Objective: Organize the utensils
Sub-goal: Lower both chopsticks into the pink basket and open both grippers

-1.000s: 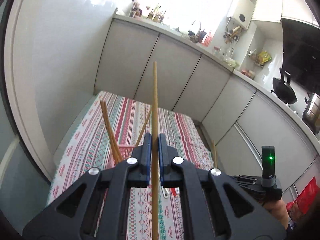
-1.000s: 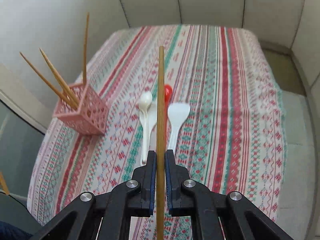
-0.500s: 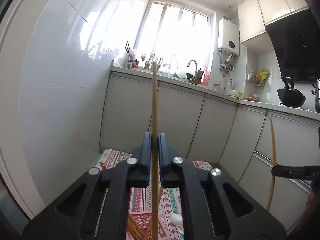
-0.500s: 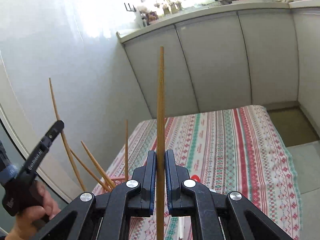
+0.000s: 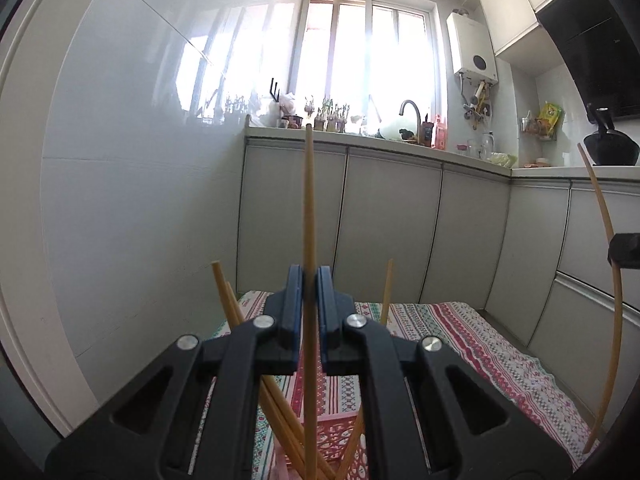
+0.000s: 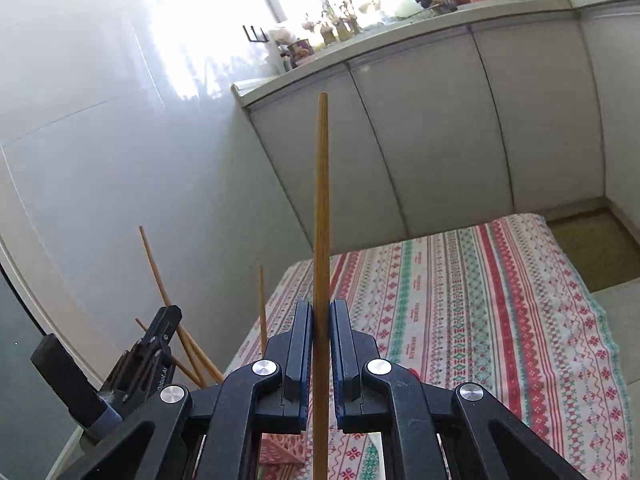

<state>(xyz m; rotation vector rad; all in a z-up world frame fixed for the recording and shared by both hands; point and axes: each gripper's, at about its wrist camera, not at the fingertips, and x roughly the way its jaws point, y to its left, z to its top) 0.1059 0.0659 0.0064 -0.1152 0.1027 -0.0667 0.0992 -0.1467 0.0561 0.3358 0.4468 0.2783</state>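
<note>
Tilted further down since half a second ago: both cameras, more striped cloth [image 6: 480,300] showing. Left gripper [image 5: 309,280]: fingers clamped on an upright chopstick [image 5: 308,208] above the pink basket [image 5: 336,436], which holds several leaning chopsticks [image 5: 228,304]. Right gripper [image 6: 321,316]: fingers clamped on a second chopstick [image 6: 322,200], upright over the worktop, just right of the basket.

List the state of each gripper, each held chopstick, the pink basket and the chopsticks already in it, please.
Left gripper: jaws shut on a chopstick.
Left chopstick: held, upright.
Right gripper: jaws shut on a chopstick.
Right chopstick: held, upright.
Pink basket: on the striped tablecloth, partly hidden.
Basket chopsticks: standing in it, leaning.
</note>
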